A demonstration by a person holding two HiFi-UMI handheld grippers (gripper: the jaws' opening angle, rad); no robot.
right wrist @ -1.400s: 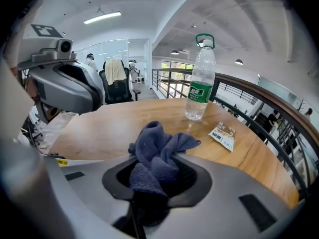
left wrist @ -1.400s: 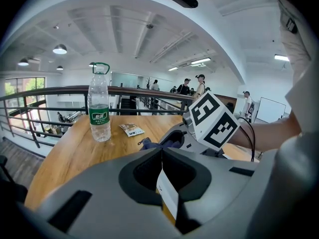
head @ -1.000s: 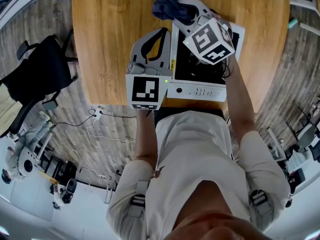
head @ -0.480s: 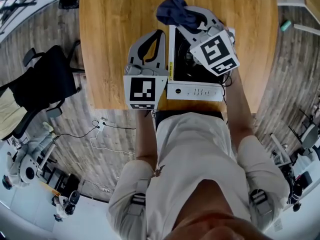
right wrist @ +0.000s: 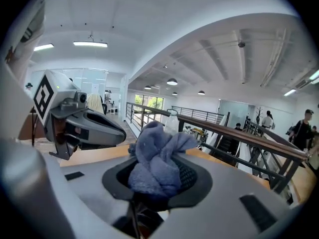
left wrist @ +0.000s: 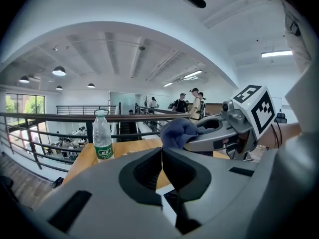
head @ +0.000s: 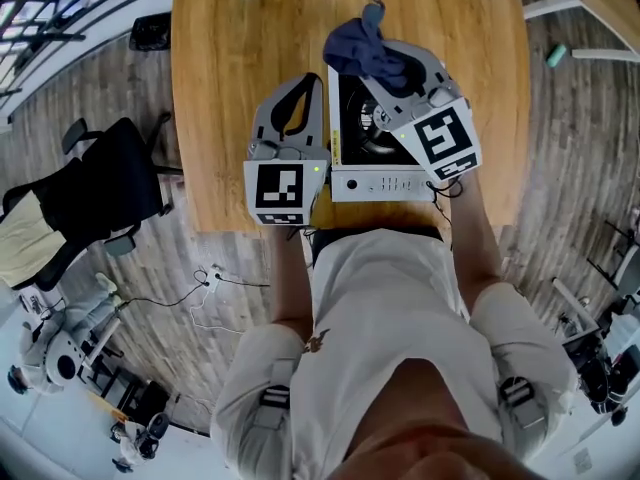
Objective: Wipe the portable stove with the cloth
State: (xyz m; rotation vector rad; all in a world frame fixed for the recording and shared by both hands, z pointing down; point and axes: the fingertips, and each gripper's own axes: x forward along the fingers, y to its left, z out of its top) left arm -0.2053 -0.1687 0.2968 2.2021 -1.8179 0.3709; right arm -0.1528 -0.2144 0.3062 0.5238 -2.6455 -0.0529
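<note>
Wooden desk (head: 220,98) fills the top of the head view, with plank floor around it and a black chair (head: 90,188) at 9 o'clock. Only that view shows the portable stove (head: 385,183): white, with its control panel facing the person at 6 o'clock and the panel edge running from 9 to 3 o'clock. Its full length cannot be judged, since the right tongs (head: 385,56) cover its 3 o'clock side. These tongs pinch the blue cloth (right wrist: 154,158), bunched, over the stove's far edge near 11 o'clock. The right gripper view shows its loose end sticking up. Left tongs (left wrist: 162,156) are pressed together on nothing, beside the stove's 9 o'clock side and pointing to 12 o'clock.

Gripper views alone show a railing (left wrist: 50,117), ceiling lamps (left wrist: 59,71) and distant people (left wrist: 194,103). 1 water bottle (left wrist: 102,136) stands upright near the desk's far edge, its green label too small to read. The yellow sticker (head: 336,146) on the stove's left rim is also unreadable.
</note>
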